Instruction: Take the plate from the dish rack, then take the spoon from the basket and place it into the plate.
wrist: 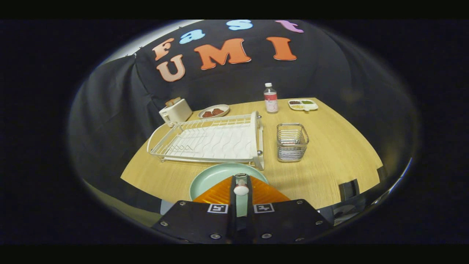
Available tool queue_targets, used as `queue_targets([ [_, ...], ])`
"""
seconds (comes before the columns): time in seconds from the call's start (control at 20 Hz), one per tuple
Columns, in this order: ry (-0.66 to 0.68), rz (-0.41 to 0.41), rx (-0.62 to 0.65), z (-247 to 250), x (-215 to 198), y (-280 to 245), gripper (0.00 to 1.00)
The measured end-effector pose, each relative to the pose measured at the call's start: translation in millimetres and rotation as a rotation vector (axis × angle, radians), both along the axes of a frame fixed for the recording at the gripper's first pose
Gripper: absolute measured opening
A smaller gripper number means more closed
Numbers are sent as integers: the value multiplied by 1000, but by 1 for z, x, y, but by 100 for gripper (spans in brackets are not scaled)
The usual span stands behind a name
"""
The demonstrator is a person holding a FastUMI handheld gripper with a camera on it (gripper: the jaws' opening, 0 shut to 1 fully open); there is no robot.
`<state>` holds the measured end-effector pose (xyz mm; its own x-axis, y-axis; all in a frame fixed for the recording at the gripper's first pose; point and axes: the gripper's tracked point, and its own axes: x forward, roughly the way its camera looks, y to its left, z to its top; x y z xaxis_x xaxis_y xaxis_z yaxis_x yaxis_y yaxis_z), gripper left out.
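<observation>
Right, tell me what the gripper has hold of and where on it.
The gripper is shut on the spoon, both fingers pinching its white handle end, above the green plate that lies just ahead of the dish rack.

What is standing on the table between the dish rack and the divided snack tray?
In the gripper view, a bottle stands between the dish rack and the divided tray, near the table's far edge.

The pale green plate (pixel 214 176) lies flat on the wooden table, just in front of the white wire dish rack (pixel 210 141), which stands empty with its ridged drip tray showing. The spoon (pixel 241 198), pale-handled with a white knob, stands upright over the plate. The wire basket (pixel 292 142) stands just right of the rack.
</observation>
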<state>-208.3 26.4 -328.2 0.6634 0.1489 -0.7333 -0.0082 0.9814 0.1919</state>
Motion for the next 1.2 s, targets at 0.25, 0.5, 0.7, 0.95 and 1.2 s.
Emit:
queue_targets([
  [0.25, 19, 84, 39, -18, 11, 30, 11],
  [0.5, 12, 107, 83, -25, 23, 38, 11],
  [0.7, 86, 78, 108, -42, 9, 31, 14],
  [0.95, 139, 42, 97, -56, -6, 23, 20],
  [1.2, 140, -36, 91, -55, 1, 4, 40],
])
